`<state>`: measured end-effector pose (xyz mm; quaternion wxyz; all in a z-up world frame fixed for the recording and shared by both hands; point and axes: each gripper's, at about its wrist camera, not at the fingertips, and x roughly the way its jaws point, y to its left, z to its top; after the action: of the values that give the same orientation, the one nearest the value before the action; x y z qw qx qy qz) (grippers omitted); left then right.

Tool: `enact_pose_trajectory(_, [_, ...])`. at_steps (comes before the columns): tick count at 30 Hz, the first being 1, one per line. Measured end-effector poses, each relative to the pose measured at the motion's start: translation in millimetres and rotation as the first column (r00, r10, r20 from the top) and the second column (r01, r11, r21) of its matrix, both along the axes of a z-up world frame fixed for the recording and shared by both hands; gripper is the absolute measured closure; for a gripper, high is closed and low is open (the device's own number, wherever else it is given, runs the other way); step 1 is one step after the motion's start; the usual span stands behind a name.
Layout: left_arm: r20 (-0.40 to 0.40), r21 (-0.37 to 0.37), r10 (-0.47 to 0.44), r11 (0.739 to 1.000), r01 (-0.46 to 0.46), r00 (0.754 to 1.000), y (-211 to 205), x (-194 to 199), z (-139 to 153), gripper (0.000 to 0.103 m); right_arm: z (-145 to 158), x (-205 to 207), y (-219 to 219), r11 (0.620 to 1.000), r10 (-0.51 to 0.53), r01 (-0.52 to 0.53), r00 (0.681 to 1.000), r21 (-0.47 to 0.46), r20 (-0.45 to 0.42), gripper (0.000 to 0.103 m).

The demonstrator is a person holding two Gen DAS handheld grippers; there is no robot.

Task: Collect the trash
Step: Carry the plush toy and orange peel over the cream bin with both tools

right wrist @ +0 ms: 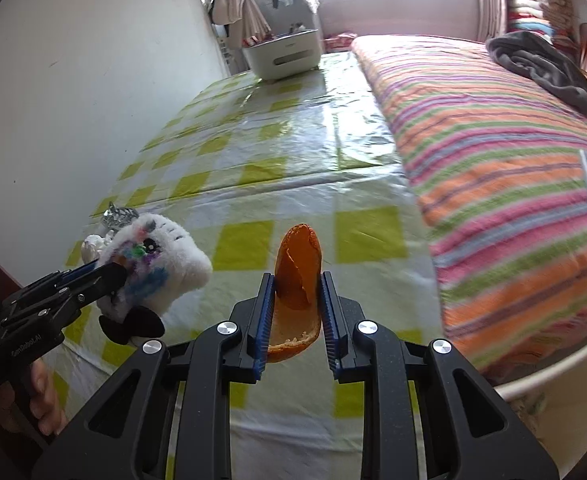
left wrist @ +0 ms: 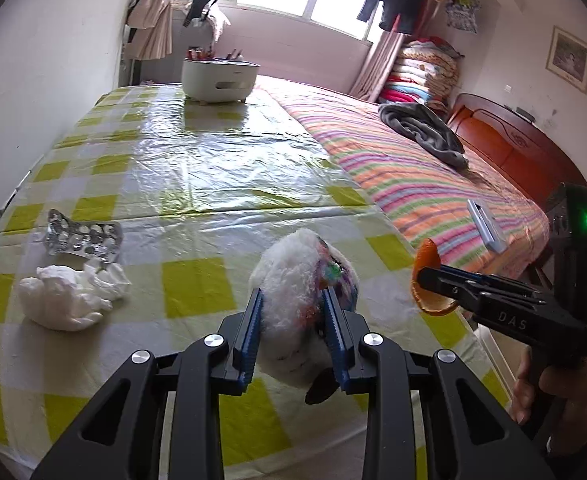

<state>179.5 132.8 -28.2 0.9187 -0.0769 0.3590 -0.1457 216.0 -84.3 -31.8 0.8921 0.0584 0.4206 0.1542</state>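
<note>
— Both hands are loaded. The left tool (left wrist: pixel 293 312) is clamped on a white plush toy (left wrist: pixel 297 280), and the right tool (right wrist: pixel 297 312) is pinched on a curl of orange peel (right wrist: pixel 299 268). Both are lifted clear of the table (left wrist: pixel 197 152).

— Where's it all meant to go?

— I can't see a bin from here. The only container is the white tub (left wrist: pixel 220 80) at the far end of the table, beside the bed (left wrist: pixel 413 168). Some small things poke above its rim, reddish ones among them, but I can't make out what they are.

— Any advice for the carry?

— Keep both tools squeezed and level. The peel is thin and curved, held only by its edges, so I'd say a jolt could flip it out. The toy is soft and bulges past the pads; it should ride fine, though I doubt it counts as trash.

— Anything left behind?

— Yes: a crumpled tissue (left wrist: pixel 69 296) and a used pill pack (left wrist: pixel 83 238), side by side on the table's near left. They'll need another trip.
</note>
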Motion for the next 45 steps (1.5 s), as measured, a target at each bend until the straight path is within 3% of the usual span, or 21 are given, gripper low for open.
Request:
enact_pose_trajectory(22, [0.011,0.047,-0.142,0.989,0.142,0.99,-80.3,-28.0,-0.2,0.074,11.1,-51.2,-87.1,0.99,-0.136,0.135,0.989,0.027,0.062,0.08])
enact_pose_trajectory(45, [0.014,0.082,-0.301,0.951,0.299,0.954,-176.0,-53.5,1.2,0.073,9.5,-92.9,-171.6,0.959,-0.277,0.271,0.958,0.085,0.076,0.08])
